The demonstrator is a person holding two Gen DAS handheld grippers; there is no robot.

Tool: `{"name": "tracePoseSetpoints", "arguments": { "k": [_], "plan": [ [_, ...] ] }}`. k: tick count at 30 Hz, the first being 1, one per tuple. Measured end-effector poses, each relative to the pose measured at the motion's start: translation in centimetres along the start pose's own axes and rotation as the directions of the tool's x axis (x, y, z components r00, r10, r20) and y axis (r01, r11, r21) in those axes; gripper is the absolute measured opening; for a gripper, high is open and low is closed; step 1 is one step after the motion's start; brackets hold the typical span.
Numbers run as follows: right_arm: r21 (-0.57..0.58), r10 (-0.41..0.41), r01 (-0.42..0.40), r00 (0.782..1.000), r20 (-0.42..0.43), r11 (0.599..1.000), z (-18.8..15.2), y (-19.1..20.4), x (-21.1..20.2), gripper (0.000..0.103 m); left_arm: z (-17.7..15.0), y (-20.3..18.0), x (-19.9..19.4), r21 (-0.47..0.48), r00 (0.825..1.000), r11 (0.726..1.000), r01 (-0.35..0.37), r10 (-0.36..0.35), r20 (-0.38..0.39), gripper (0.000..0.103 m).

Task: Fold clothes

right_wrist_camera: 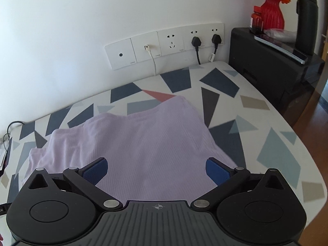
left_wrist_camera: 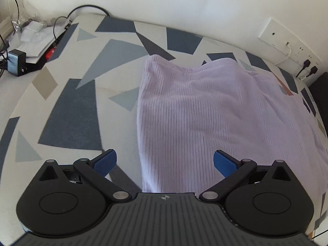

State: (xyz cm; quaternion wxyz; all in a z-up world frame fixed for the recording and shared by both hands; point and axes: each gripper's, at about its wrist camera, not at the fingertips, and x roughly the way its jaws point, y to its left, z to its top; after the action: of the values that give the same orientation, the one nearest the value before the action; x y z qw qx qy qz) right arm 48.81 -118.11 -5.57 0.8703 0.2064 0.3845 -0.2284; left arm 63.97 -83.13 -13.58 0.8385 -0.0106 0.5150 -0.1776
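Observation:
A pale lilac ribbed garment (left_wrist_camera: 205,119) lies spread on the table with the geometric-patterned cloth (left_wrist_camera: 67,110). My left gripper (left_wrist_camera: 165,165) hangs open above the garment's near left edge, its blue pads (left_wrist_camera: 105,163) wide apart with nothing between them. In the right wrist view the same garment (right_wrist_camera: 139,143) fills the middle, rumpled at its left side. My right gripper (right_wrist_camera: 156,172) is open over the garment's near right part, holding nothing.
Papers, a black charger (left_wrist_camera: 16,64) and cables sit at the table's far left. A wall socket strip (right_wrist_camera: 164,45) with plugs runs behind the table. A black cabinet (right_wrist_camera: 272,69) at right carries a red vase (right_wrist_camera: 271,14), a bottle and a dark flask (right_wrist_camera: 306,18).

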Motion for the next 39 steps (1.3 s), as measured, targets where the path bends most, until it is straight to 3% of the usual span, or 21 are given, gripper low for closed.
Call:
{"name": "tracePoseSetpoints", "arguments": {
  "k": [5, 11, 22, 29, 39],
  "plan": [
    [-0.071, -0.005, 0.004, 1.0, -0.013, 0.997, 2.0, -1.4, 3.4, 0.102, 1.4, -1.1, 2.8, -0.027, 0.999, 0.999, -0.027, 0.027, -0.024, 0.103],
    [-0.072, -0.007, 0.002, 0.997, -0.074, 0.997, 3.3, -4.4, 8.8, 0.102, 2.2, -1.8, 4.9, -0.071, 0.999, 0.997, -0.042, 0.04, -0.03, 0.103],
    [-0.091, -0.016, -0.002, 0.981, -0.192, 0.996, 1.7, -7.1, 15.0, 0.102, 1.8, -2.2, 6.3, -0.048, 0.999, 0.998, -0.032, 0.032, -0.002, 0.103],
    [-0.004, 0.035, -0.036, 0.984, -0.175, 0.999, 0.4, -8.1, 15.6, 0.102, 1.2, -2.2, 6.1, -0.053, 0.999, 0.998, -0.031, 0.033, 0.034, 0.103],
    [-0.011, 0.037, -0.039, 0.989, -0.142, 0.999, 0.0, -8.1, 15.4, 0.102, 1.2, -2.1, 6.1, -0.063, 0.999, 0.998, -0.023, 0.025, 0.031, 0.103]
  ]
}}
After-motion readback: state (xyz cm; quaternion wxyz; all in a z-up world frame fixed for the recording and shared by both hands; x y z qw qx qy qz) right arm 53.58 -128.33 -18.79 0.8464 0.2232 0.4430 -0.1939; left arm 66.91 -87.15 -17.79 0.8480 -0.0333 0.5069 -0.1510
